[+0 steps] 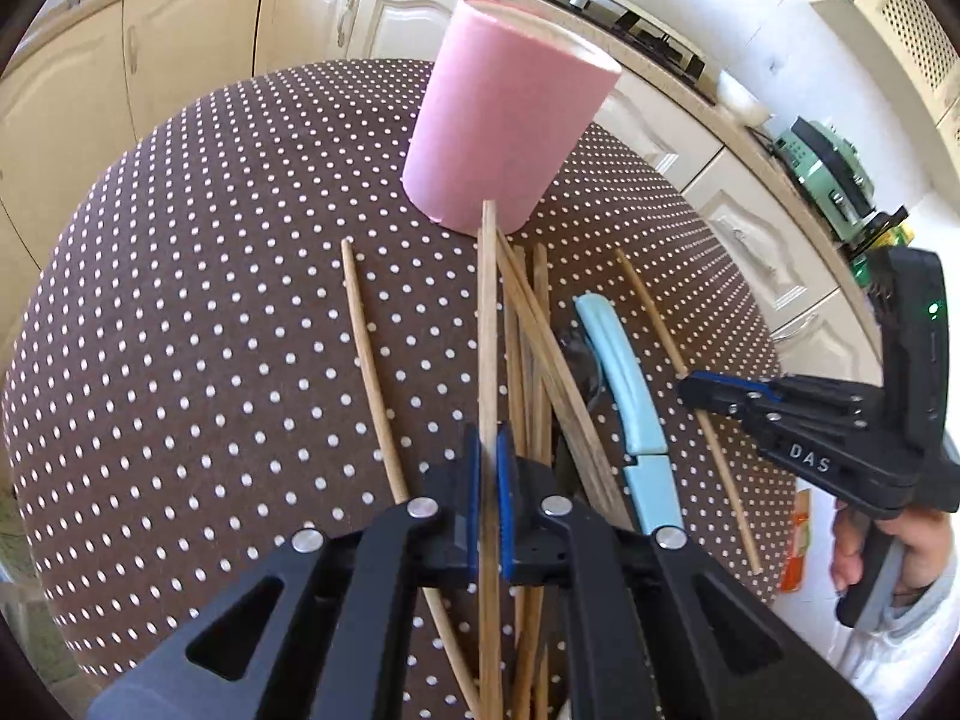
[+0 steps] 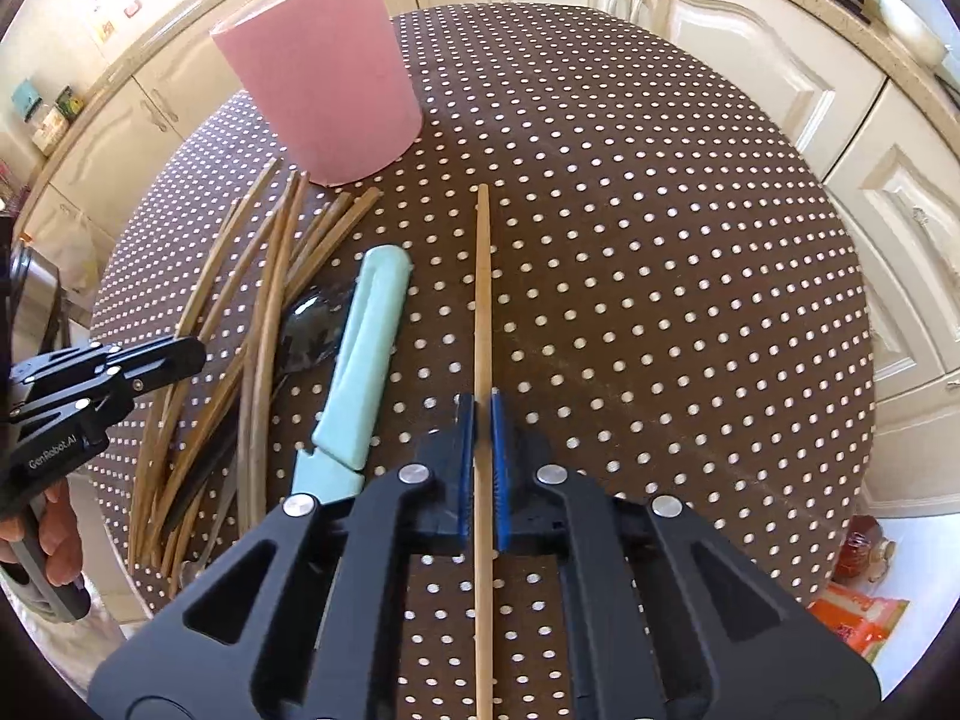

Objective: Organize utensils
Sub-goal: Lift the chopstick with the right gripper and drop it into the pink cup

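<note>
Grippers, my left (image 1: 489, 456) and right (image 2: 483, 426), each pinched one chopstick (image 1: 487, 324) (image 2: 482, 276); I couldn't see inside the pink cup (image 1: 504, 126).

Matt pale wooden chopsticks (image 2: 483, 312) lie on the dotted brown cloth of the worktop (image 2: 660, 252). The pink holder (image 2: 318, 78) looks smooth and matt; the mint knife sheath (image 2: 366, 348) is satiny plastic.
</note>
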Demonstrator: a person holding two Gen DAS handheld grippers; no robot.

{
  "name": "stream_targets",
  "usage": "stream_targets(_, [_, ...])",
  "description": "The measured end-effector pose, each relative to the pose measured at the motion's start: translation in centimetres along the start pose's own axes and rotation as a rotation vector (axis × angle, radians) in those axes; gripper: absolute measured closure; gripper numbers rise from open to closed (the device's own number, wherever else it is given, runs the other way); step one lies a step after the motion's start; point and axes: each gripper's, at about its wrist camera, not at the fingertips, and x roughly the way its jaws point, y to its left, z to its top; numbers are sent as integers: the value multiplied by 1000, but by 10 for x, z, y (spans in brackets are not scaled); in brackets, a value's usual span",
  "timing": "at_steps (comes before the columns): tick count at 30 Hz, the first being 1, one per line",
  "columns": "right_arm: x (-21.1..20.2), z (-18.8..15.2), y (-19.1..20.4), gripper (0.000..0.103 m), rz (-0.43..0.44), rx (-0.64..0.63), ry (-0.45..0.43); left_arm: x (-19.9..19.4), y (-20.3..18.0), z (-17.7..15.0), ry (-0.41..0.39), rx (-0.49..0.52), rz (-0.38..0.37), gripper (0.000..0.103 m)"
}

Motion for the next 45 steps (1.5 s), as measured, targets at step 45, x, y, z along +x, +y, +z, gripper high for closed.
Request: stream_targets(45, [-115,96,45,97,298,35,-1037,-96,-85,118,-1073,179,-84,98])
